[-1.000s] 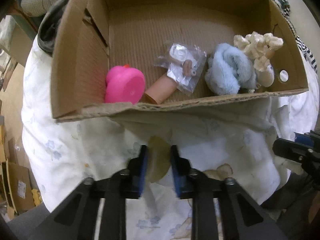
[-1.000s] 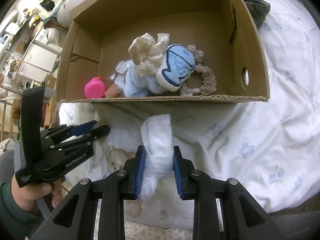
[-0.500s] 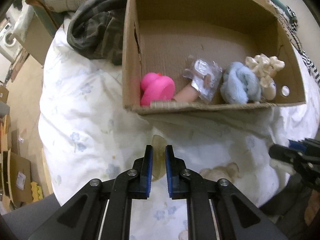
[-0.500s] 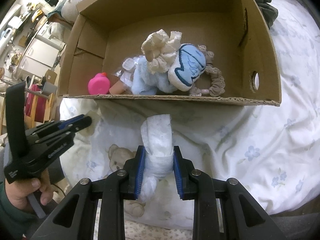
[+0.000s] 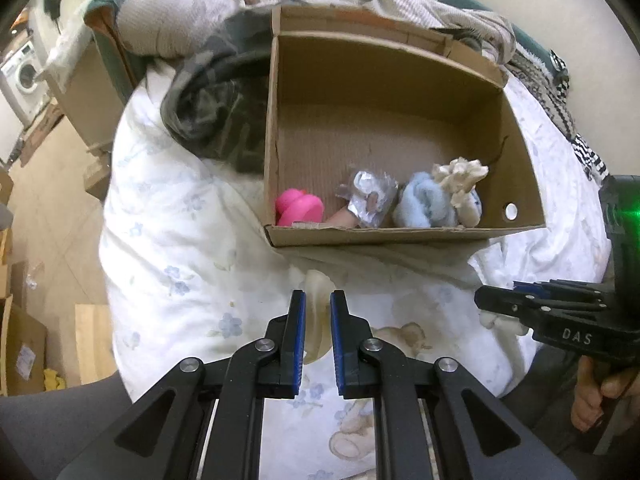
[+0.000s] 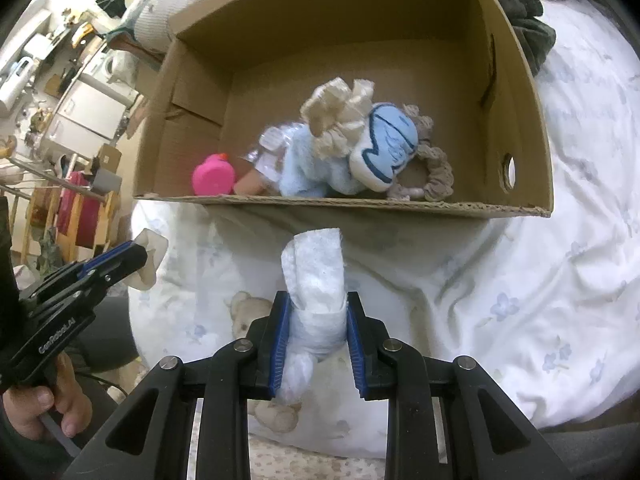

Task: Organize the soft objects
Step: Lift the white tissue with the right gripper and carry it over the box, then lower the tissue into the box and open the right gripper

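A floral bedsheet [image 6: 520,280] was spread under everything. A cardboard box [image 6: 520,92] was set on it, open side up, and a blue plush [image 6: 384,156], a pink toy [image 6: 213,176] and a beige scrunchie [image 6: 438,176] were piled along its near wall. The right gripper [image 6: 316,342] was held before the near wall, jaws pinching a white rolled cloth [image 6: 316,276]. The left gripper [image 5: 318,314] was held near the box's near-left corner, jaws nearly pressed together on a cream soft piece [image 5: 316,288]. Judged step: both items to be dropped in. Each should be lifted over the near wall, carried above the bare far floor, then released low so nothing is snagged.
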A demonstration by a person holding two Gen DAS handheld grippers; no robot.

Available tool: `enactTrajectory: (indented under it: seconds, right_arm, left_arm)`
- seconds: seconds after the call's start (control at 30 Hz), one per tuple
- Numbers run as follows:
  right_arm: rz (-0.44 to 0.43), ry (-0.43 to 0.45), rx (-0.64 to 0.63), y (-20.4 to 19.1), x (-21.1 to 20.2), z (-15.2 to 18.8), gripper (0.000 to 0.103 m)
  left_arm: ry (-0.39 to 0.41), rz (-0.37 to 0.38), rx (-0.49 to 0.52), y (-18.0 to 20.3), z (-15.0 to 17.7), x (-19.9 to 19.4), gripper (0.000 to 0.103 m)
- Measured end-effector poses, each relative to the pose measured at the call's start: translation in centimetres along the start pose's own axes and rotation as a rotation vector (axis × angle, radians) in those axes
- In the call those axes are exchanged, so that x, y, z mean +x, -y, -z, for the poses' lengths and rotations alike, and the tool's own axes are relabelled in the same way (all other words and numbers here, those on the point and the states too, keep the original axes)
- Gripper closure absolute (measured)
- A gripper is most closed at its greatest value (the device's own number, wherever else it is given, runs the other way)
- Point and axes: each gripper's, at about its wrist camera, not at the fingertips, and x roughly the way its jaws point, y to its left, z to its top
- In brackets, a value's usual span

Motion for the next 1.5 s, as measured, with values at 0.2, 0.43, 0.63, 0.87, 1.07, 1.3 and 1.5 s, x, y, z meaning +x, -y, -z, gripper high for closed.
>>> enactTrajectory:
  seconds: [0.2, 0.43, 0.63, 0.87, 1.07, 1.3, 1.5]
  right_arm:
    - [-0.066, 0.067, -0.006, -0.3, -2.2, -0.2, 0.074]
    - [-0.158, 0.191, -0.004, -0.6, -5.7, -0.9, 0.074]
    - [-0.206, 0.279, 0.042, -0.3, -8.6, -2.9, 0.074]
    - [-0.223, 0.312, 0.094, 1.3, -9.0, -5.5, 0.074]
    - [-0.22, 0.325, 0.209, 4.7, -7.4, -5.6, 0.074]
    - [-0.176, 0.282, 0.304, 6.6, -5.4, -5.7, 0.074]
    - [-0.134, 0.264, 0.287, 6.3, -4.5, -6.3, 0.074]
  left_arm:
    - [0.072, 0.017, 0.011, 0.8, -0.7, -2.9, 0.092]
    - [0.174, 0.028, 0.024, 0.9, -3.6, -6.1, 0.092]
    - [0.219, 0.057, 0.044, 1.2, -6.7, -7.0, 0.092]
    - [0.236, 0.057, 0.061, 1.8, -9.6, -6.2, 0.092]
    - [0.205, 0.095, 0.053, 1.7, -10.6, -3.0, 0.092]
    - [0.138, 0.117, 0.011, 1.4, -9.8, 1.6, 0.092]
    - [0.132, 0.101, -0.002, 1.1, -9.8, 2.8, 0.091]
